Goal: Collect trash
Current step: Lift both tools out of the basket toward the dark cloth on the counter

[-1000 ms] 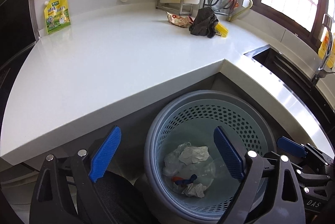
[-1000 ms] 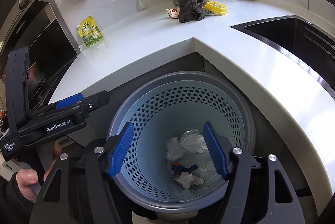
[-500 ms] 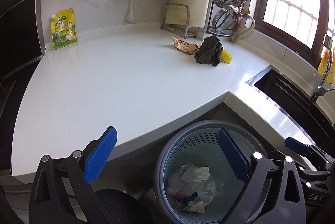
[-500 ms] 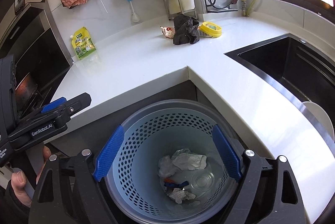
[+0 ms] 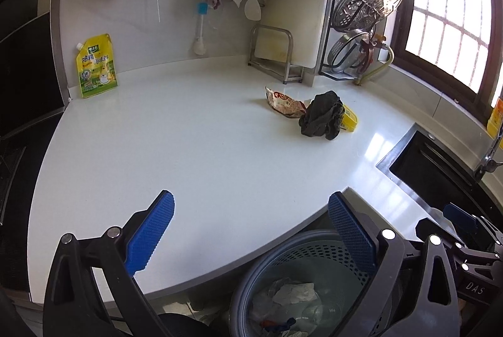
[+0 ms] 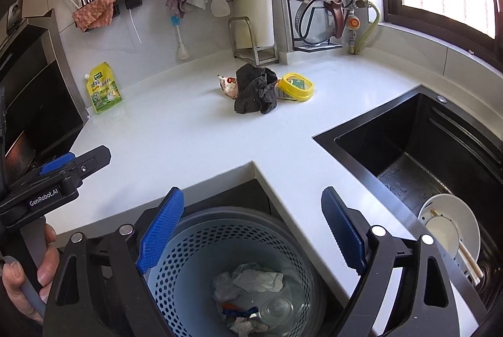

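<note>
From the left wrist, the left tool (image 5: 251, 230) stands spread and empty; the basket (image 5: 248, 299) now sits lower in frame than before, more bare surface (image 5: 188, 148) ahead. From the right wrist, the right tool (image 6: 251, 230) is spreading, empty, above the basket (image 6: 176, 280); the wrapper (image 6: 228, 85) lies near the surface's back edge.

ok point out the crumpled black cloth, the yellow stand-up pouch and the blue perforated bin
crumpled black cloth (image 6: 256, 91), right wrist view, middle of the bundle
yellow stand-up pouch (image 5: 96, 68), left wrist view, printed front
blue perforated bin (image 6: 195, 245), right wrist view, inner holed wall
</note>
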Demonstrator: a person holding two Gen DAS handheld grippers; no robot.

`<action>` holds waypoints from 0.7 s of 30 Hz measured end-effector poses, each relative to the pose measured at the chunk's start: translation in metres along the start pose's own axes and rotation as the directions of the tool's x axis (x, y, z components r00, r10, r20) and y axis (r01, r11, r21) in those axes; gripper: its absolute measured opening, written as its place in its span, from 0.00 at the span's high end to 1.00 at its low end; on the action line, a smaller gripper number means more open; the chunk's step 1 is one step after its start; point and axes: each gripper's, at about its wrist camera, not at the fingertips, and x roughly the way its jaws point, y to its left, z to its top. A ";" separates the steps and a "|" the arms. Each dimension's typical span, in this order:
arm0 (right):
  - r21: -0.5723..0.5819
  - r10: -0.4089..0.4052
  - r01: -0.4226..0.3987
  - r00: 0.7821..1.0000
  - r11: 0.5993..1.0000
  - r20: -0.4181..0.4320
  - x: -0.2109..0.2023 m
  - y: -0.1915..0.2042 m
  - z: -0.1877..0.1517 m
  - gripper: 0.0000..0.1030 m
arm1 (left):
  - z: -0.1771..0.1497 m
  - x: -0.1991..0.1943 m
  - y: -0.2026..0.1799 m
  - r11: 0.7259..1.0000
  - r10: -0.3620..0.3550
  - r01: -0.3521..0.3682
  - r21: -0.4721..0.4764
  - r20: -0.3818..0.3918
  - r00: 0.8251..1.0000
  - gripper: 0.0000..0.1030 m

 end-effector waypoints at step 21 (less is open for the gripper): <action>0.019 -0.027 0.026 0.999 0.999 0.017 0.069 -0.062 0.082 0.17 | 0.054 0.083 -0.030 1.000 0.011 -0.012 -0.016 -0.045 0.999 0.06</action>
